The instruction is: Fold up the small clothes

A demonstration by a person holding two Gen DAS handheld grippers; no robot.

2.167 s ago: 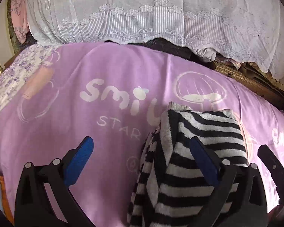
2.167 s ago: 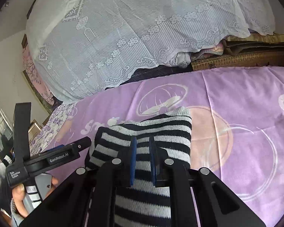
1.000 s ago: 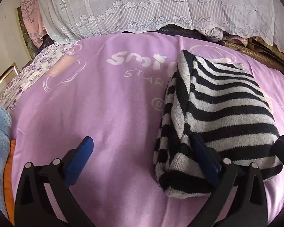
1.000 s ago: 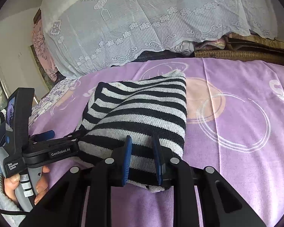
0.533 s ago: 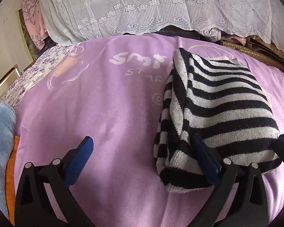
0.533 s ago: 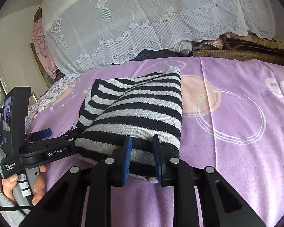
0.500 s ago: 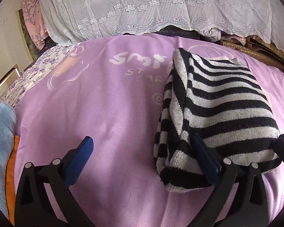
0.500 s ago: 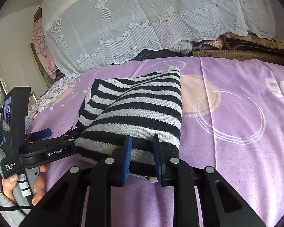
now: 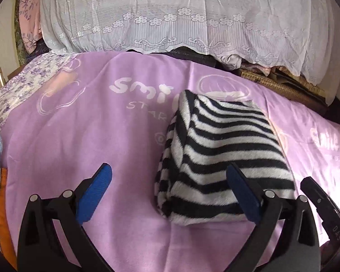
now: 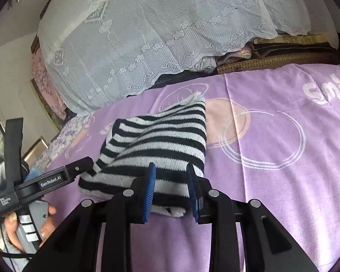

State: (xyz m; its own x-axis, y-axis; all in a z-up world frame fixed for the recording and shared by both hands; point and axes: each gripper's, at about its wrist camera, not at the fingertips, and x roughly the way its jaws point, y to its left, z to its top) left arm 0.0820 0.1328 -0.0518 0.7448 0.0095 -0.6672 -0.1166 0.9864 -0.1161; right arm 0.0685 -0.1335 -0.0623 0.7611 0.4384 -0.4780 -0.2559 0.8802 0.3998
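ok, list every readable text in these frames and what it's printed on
"smi": purple blanket, left wrist view; the rest is hidden behind the striped garment.
"STAR": the same blanket, under "smi".
"Smil": blanket, right wrist view, cut by the frame edge.
"GenRobot.AI": left gripper arm, right wrist view.
"DAS": right gripper's body, left wrist view; partial.
Small white label on the left gripper's handle: too blurred to read.

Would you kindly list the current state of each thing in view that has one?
Striped garment: folded into a thick bundle, lying on the purple sheet.
Left gripper: open wide, holding nothing.
Right gripper: partly open, straddling the bundle's near edge.
Lace cover: draped over a pile.
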